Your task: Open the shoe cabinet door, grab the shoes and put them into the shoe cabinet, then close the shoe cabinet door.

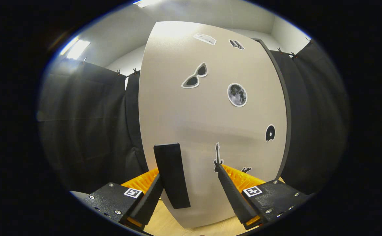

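Observation:
The shoe cabinet door is a tall pale panel with several stickers, standing close in front of me. Its black upright handle sits low on the door's left side. My gripper is open, its fingers spread right at the door. The handle stands between them, next to the left finger and well apart from the right finger, whose tip reaches a guitar sticker. A dark edge strip runs down the door's right side. I cannot tell if the door is fully shut or slightly ajar.
Black cloth walls hang close on both sides of the cabinet. Light wooden floor shows below the door. White room walls and ceiling lights rise above the cloth.

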